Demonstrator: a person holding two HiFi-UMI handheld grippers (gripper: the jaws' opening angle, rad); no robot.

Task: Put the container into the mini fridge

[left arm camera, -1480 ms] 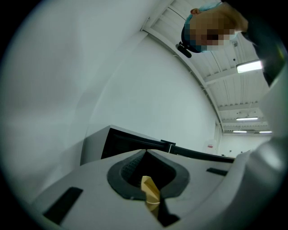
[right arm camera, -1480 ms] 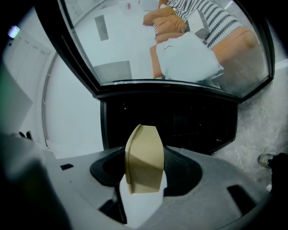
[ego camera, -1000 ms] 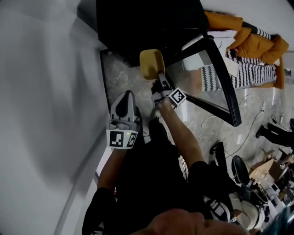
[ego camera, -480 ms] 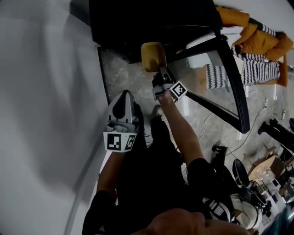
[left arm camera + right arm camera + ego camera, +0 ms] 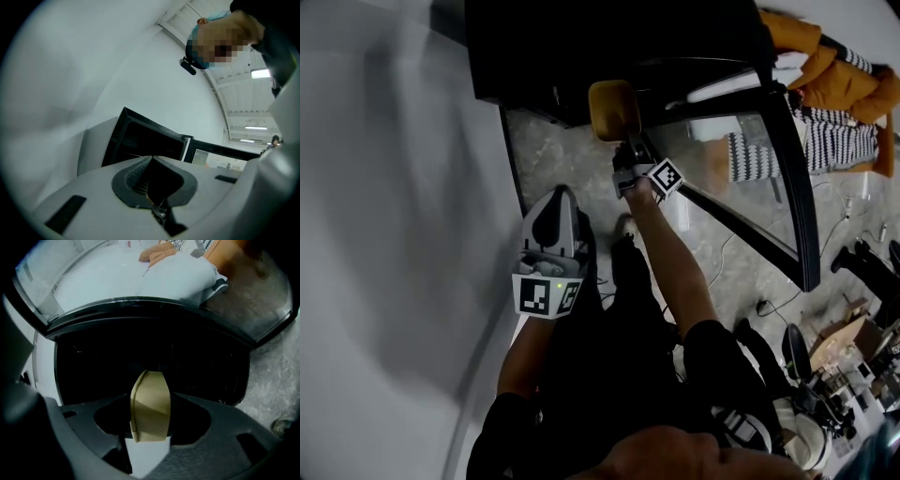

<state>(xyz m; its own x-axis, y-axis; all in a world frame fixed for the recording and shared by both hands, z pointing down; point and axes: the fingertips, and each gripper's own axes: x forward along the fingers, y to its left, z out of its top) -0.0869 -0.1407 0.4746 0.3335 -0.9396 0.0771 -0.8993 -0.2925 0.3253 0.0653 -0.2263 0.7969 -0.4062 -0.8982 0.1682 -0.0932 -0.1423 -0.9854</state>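
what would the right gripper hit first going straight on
The right gripper, holding the yellow container, aims into the open mini fridge; the way looks free, though its dark inside hides depth.

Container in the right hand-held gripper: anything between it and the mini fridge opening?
Nothing visible. The container sits in the right hand-held gripper, facing the mini fridge's dark open cavity. The door is swung aside. The interior is too dark to check.

White wall [image 5: 384, 187], mottled grey stone floor [image 5: 562, 155], orange and striped cloth heap [image 5: 853, 94], ceiling strip lights [image 5: 261, 73]
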